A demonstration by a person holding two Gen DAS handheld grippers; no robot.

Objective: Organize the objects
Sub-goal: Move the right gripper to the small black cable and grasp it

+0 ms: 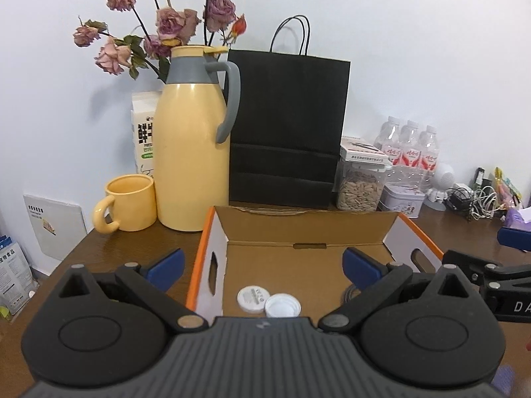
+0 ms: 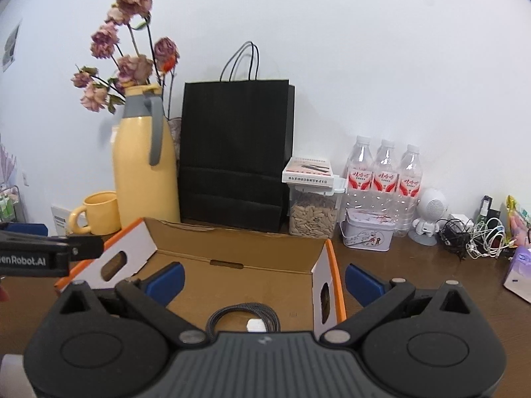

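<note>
Grippers over open orange-edged cardboard box [image 1: 298,248], jaws apart, nothing held.
I see two white round caps [image 1: 268,301] and a coiled dark braided cable [image 2: 244,316] inside the box; left gripper [image 1: 264,267], right gripper [image 2: 264,280].

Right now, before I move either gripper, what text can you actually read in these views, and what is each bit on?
"enRobot.AI", cut off at the frame edge: left gripper's body.
"D A", cut off: right gripper's body.
"FRES", cut off by the yellow flask: milk carton, under large Chinese characters.
Water bottles: red label script, unreadable.
White box on the seed jar: print too small.
Round white discs in the cardboard box: print blurred.
</note>
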